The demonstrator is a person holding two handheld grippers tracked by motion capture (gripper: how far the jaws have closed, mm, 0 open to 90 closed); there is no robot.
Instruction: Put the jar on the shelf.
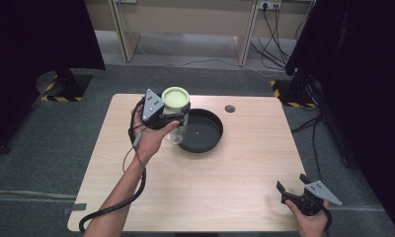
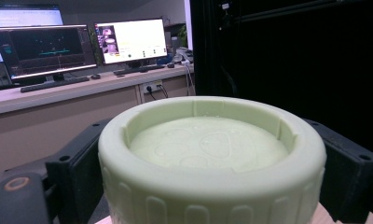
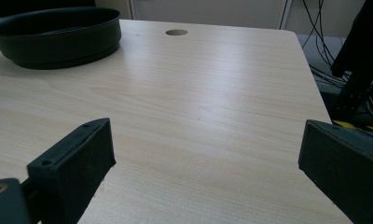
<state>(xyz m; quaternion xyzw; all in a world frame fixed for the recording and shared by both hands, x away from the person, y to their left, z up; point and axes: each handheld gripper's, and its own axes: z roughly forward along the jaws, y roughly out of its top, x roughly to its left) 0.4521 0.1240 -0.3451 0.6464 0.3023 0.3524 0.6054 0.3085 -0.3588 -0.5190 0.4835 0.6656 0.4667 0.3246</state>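
Holding a clear jar (image 1: 176, 129) with a pale green lid (image 1: 176, 98), the left gripper (image 1: 167, 116) is raised above the far left part of the table (image 1: 220, 182). Jaws clamp the jar from both sides just under the lid; in the left gripper view the ribbed green lid (image 2: 208, 154) sits between the two black jaws, each pressed against its side. Lid is on the jar, top face recessed, rim upright and level.

Jar position: lifted, at the left edge of the black round pan (image 1: 201, 130), its base over or just beside the pan's near-left rim. Cannot tell whether the base touches the pan. The person's left hand (image 1: 148, 140) wraps the gripper handle from below; cable trails down along the forearm.

Right gripper (image 1: 292, 190) is at the near right corner of the table, well apart from jar and pan. Jaws stand wide apart with nothing between them; the right gripper view shows bare wood between them, the pan (image 3: 58, 35) far off at upper left and a round cable hole (image 3: 176, 32) in the table beyond.

Monitors (image 2: 77, 44) on a desk show behind the lid in the left gripper view.
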